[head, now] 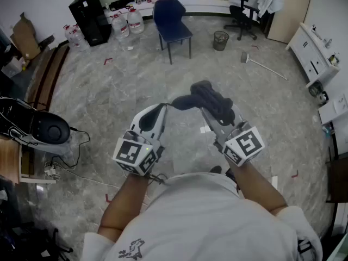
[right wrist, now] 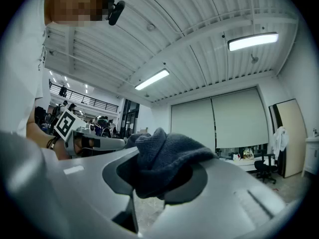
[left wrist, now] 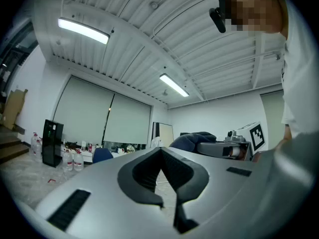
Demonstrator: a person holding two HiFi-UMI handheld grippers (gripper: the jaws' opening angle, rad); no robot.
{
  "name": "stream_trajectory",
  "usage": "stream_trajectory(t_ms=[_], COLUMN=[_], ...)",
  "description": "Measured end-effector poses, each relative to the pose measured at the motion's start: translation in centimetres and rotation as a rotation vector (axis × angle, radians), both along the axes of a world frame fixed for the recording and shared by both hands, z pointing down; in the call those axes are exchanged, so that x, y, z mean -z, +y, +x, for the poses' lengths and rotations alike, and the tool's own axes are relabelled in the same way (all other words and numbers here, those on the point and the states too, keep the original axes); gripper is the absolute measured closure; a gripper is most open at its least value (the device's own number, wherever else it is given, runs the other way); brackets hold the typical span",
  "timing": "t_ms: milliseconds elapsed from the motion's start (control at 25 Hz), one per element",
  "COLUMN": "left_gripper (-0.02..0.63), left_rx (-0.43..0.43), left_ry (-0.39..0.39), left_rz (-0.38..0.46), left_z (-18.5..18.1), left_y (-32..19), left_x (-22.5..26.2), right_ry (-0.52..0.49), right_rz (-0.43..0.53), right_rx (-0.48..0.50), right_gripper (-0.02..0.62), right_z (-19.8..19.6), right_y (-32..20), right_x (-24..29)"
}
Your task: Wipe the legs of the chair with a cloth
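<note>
A blue chair (head: 172,20) on thin dark legs (head: 169,53) stands far off across the room, and its seat also shows small in the left gripper view (left wrist: 101,155). A dark grey cloth (head: 210,100) is bunched in my right gripper (head: 205,106), which is shut on it. In the right gripper view the cloth (right wrist: 167,159) fills the jaws and hides the fingertips of the right gripper (right wrist: 149,169). My left gripper (head: 165,107) is level beside it, a little to the left. Its jaws meet at the tips (left wrist: 160,151) with nothing between them.
A mesh waste bin (head: 220,39) stands right of the chair, water bottles (head: 128,22) and a black cabinet (head: 89,16) to its left. A broom (head: 262,65) lies on the floor. A white cabinet (head: 312,53) lines the right wall. A black device (head: 42,128) with cables sits at left.
</note>
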State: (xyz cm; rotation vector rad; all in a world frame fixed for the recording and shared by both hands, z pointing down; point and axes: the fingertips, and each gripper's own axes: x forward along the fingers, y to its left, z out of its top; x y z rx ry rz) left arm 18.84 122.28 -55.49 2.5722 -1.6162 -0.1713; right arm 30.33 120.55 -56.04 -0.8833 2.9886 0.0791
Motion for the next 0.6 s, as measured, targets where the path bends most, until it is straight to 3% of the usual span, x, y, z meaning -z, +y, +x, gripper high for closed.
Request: stream_trajectory(t_ms=[600], left_gripper=[0.6], left_rx=[0.022], left_ry=[0.024], left_rz=[-0.002], left_z=[-0.56], left_y=[0.05], left_x=[-0.86], right_ry=[-0.001], right_rz=[0.003], right_rx=[0.004], right_gripper=[0.499], right_z=[-0.08], right_y=[-0.17], right_x=[-0.39])
